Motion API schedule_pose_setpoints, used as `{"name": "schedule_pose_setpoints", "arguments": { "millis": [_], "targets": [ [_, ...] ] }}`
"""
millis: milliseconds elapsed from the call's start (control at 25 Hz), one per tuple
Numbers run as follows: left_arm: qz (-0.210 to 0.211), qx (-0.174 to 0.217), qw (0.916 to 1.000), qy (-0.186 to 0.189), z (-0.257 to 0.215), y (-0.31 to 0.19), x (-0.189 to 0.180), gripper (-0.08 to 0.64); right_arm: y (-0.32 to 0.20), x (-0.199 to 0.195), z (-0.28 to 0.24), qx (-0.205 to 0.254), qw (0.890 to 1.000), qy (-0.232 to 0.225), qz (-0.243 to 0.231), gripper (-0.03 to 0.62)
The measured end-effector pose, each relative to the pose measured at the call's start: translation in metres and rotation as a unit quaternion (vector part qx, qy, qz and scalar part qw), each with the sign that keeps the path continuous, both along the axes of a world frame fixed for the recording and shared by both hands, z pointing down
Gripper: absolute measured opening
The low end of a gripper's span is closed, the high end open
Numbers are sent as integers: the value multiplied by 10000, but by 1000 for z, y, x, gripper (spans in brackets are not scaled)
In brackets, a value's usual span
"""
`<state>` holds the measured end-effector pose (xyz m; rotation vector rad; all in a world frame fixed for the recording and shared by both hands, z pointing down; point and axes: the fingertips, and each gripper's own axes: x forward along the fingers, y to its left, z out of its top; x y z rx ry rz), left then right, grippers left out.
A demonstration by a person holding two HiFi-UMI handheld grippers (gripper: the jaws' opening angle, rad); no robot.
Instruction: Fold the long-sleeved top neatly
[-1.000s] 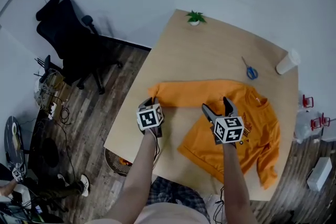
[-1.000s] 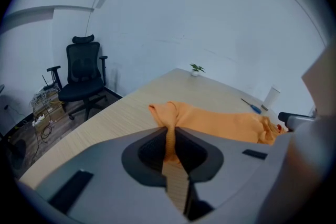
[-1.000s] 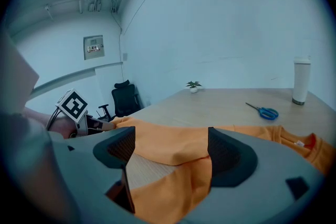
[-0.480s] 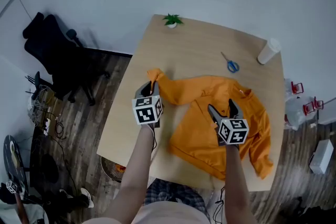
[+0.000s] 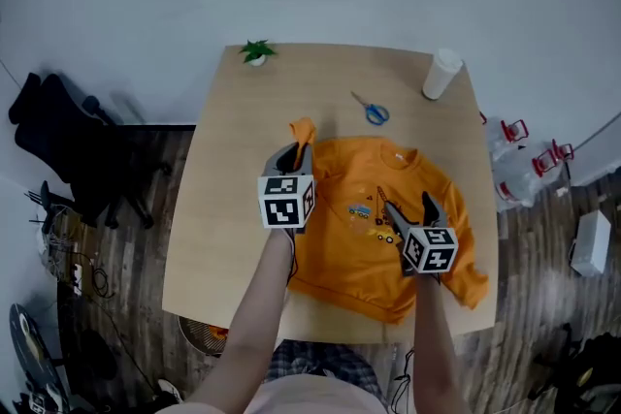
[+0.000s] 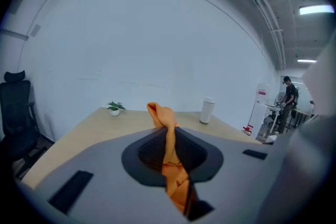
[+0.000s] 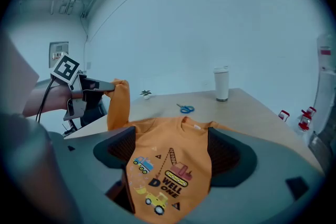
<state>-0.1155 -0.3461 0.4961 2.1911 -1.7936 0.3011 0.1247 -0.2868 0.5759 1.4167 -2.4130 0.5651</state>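
One sleeve [image 5: 305, 129] between left tongs [image 5: 296, 150]

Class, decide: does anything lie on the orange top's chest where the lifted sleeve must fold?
Nothing lies on the top. Only the right gripper, fingers open, hangs above its print; the scissors and cup sit on the table beyond it.

Left tongs [image 5: 295, 151] carried sleeve [image 5: 304, 130] up, inward.
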Motion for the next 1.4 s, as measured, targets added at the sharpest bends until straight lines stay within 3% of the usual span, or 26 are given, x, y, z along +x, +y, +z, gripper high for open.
{"name": "schedule_pose_setpoints", "arguments": {
  "millis": [240, 720, 1040, 1400],
  "targets": [
    [798, 113, 9967, -128, -1, -10, 87, 38, 12, 54, 3, -57, 9990, 23, 449, 414],
    [1947, -188, 9806, -99, 37, 3, 217, 40, 35, 126, 15, -202, 9941, 16, 1066, 414],
    [2568, -464, 9651, -223, 78, 23, 277, 40, 45, 158, 19, -247, 9911, 61, 1303, 416],
    [2921, -1030, 9500, -406, 137, 44, 315, 41, 61, 186, 22, -270, 9866, 87, 1605, 414]
  ]
}}
